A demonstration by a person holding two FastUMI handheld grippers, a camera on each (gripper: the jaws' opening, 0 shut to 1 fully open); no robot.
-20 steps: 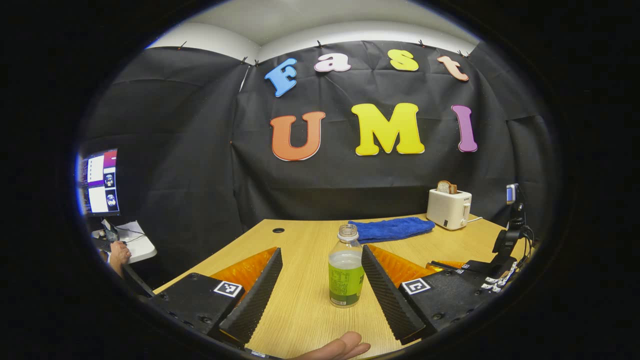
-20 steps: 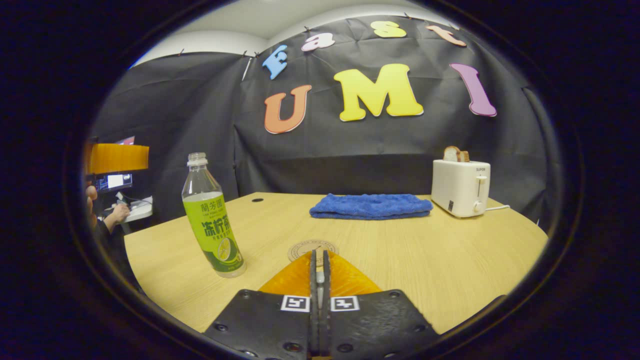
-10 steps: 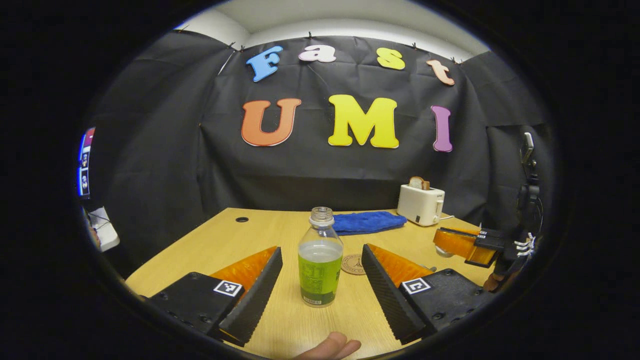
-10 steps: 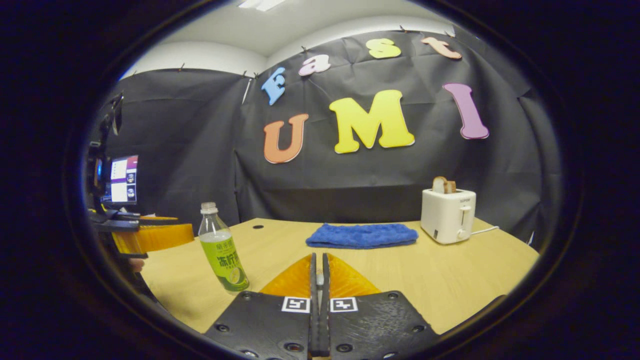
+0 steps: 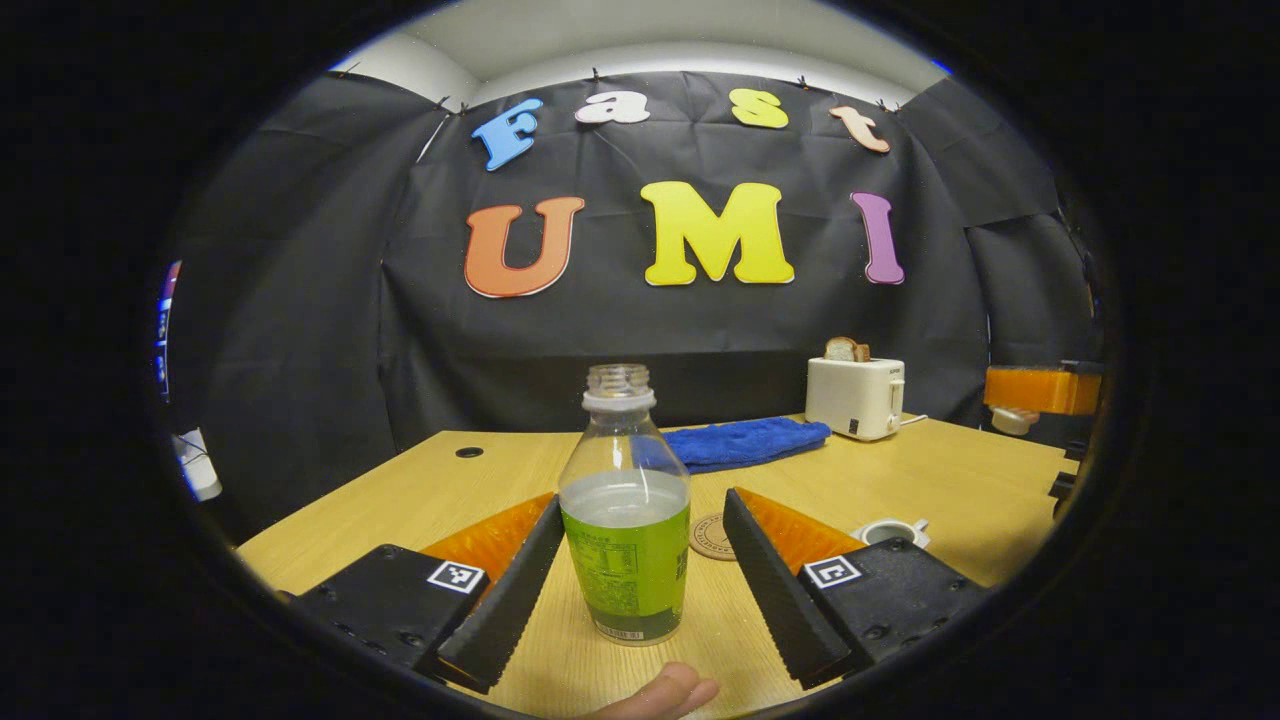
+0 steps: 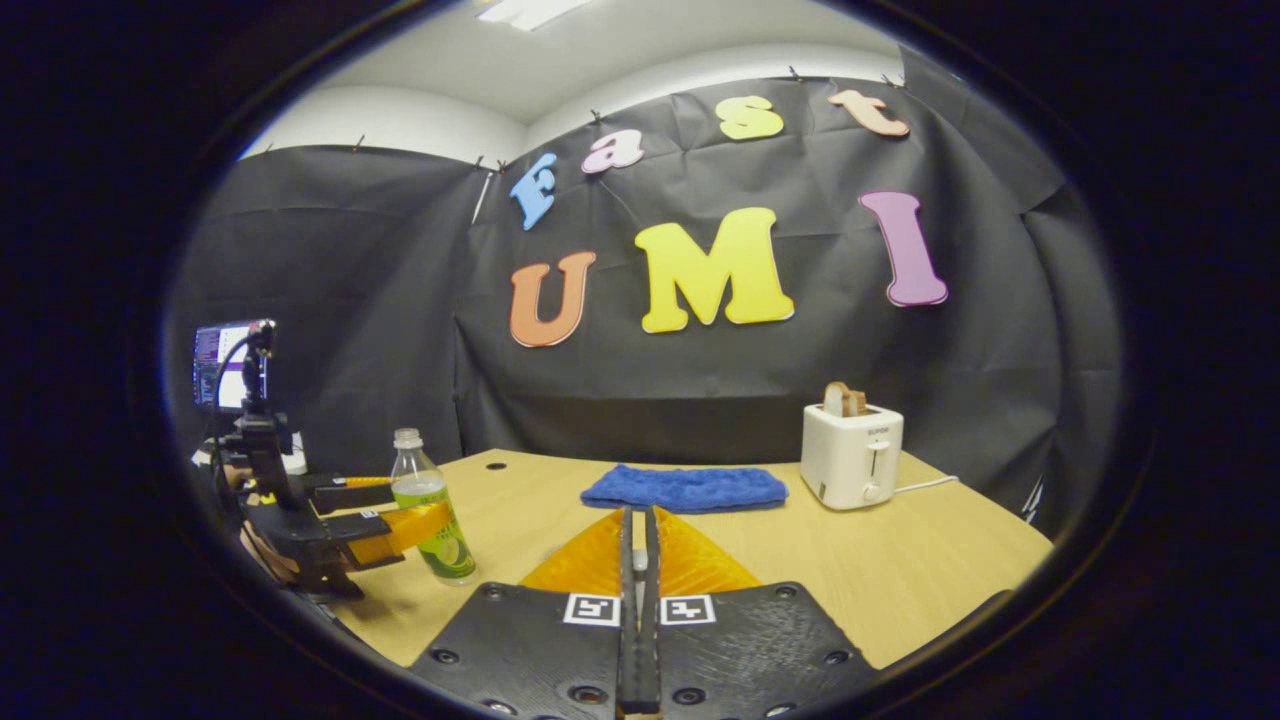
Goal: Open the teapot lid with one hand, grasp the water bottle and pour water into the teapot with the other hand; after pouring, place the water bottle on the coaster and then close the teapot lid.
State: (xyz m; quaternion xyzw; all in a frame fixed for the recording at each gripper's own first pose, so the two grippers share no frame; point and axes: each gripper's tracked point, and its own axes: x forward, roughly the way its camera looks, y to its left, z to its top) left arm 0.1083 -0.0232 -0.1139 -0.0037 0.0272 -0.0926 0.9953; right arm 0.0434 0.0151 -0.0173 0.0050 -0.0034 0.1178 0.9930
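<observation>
Clear green-labelled water bottle (image 5: 624, 510) between wide-spread ribbed left tongs (image 5: 640, 560); right tongs (image 6: 637, 560) pressed closed.

Clear glossy plastic water bottle (image 5: 624, 500), matt wood-grain table (image 5: 940, 480), fluffy blue cloth (image 5: 745, 442)

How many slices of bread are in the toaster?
2, as far as the right gripper view shows: both slices stand side by side in the top of the white toaster, at the table's far right. More could be hidden inside.
</observation>
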